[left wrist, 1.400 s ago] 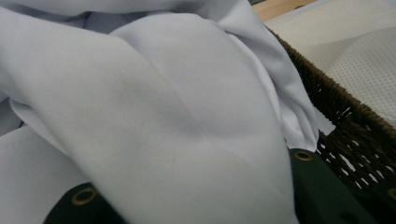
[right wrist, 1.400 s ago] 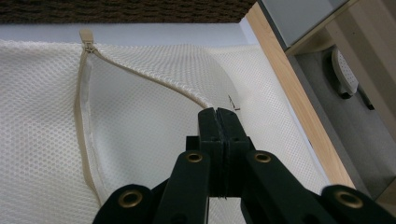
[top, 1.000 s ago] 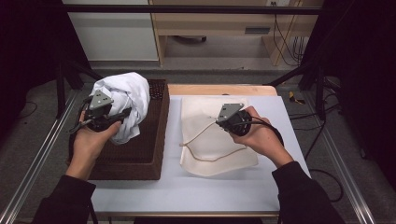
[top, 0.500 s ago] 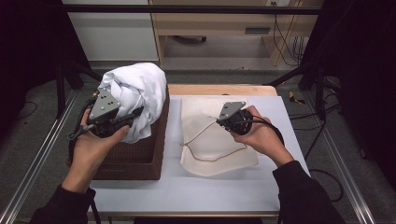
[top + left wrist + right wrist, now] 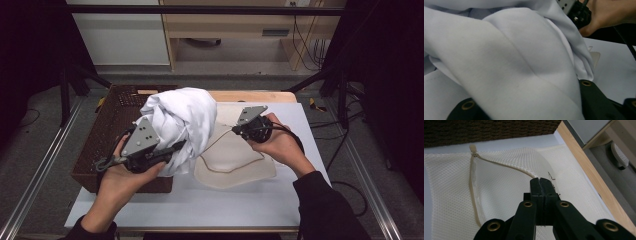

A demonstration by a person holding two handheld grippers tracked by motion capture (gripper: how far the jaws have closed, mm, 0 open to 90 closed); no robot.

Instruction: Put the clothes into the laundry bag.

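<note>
We've got the white shirt [image 5: 182,125] bunched in our left gripper [image 5: 172,150], lifted between basket [image 5: 107,125] and mesh bag [image 5: 235,160]. Right gripper [image 5: 541,182] pinches the bag's zipper edge shut-tight. Loose folds could easily snag outside the opening.

A plain white cloth [image 5: 182,122] is seen bunched, without print, faintly bluish in its folds in the left gripper view. A cream mesh bag [image 5: 235,160] is patterned with fine dots of netting, and its zipper [image 5: 499,163] is edged in a darker beige. The basket [image 5: 107,132] at the left is woven in dark brown. The desk [image 5: 210,205] is pale grey-white, bordered at the far side by light wood. Both grippers are black with brass-coloured rivets, each topped by a grey plate.
</note>
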